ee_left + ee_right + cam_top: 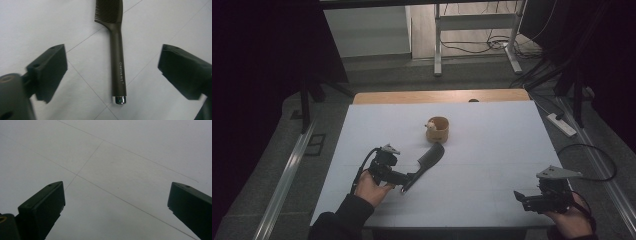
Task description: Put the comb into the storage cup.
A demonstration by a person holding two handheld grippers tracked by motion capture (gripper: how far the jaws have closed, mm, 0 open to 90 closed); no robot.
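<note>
On the white table (492, 150), left of centre: dark comb (117, 57), flat, handle between the spread jaws of the left gripper (112, 72), untouched, evidently set down. Right gripper (115, 202): jaws apart, empty, idle near the front edge; wooden cup (438, 129) just beyond the comb's teeth.

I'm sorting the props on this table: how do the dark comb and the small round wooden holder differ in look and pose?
The comb is dark, long and slim, lying flat on the white table; the wooden holder is tan, short and round, standing upright. The comb's handle end lies between the left gripper's open jaws, untouched; the holder stands farther back, away from both grippers. The holder carries a small pale thing at its rim; the comb carries nothing. Both rest on the table.
</note>
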